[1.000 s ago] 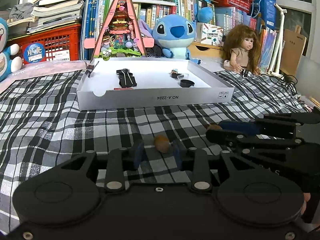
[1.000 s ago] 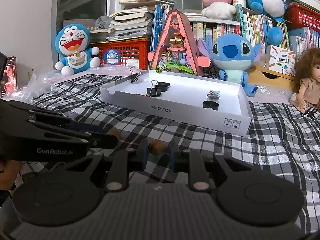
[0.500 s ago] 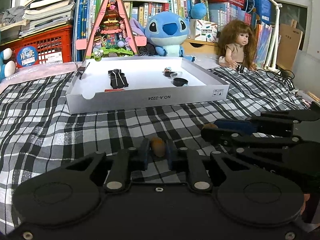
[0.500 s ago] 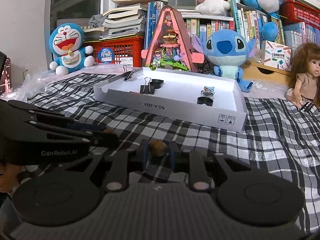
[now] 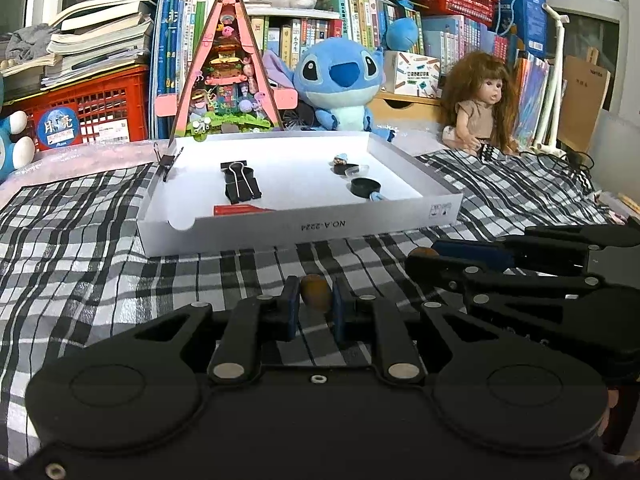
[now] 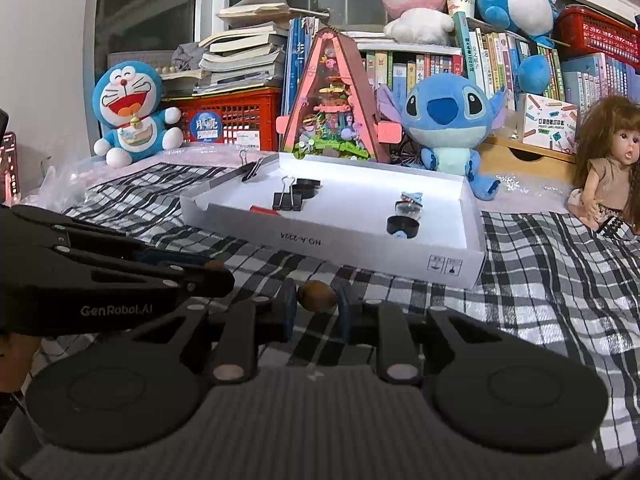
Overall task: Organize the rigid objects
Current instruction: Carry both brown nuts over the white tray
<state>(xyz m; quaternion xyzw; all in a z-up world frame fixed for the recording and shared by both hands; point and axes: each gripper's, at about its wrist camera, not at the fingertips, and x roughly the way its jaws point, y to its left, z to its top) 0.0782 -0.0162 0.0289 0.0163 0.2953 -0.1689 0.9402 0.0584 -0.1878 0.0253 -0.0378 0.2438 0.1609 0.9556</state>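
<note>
Both grippers, left (image 5: 314, 300) and right (image 6: 318, 298), each pinch a small brown nut-like pellet (image 5: 315, 292) crosswise: hard, light, rounded, likely slippery.

Two black handheld grippers, side by side, each clamped on a small brown nut-like piece.

The left black two-finger gripper (image 5: 313, 298) points gently downward, its blue-padded fingers (image 5: 291, 300) drawn in against a small brown rounded piece (image 5: 315, 297) at their tips. Just to its right, the right black two-finger gripper (image 6: 318, 298) tilts down alike, its pads pressing a second small brown oval piece (image 6: 318, 296). In each wrist view the neighbouring gripper shows side-on, level with the viewing one.
</note>
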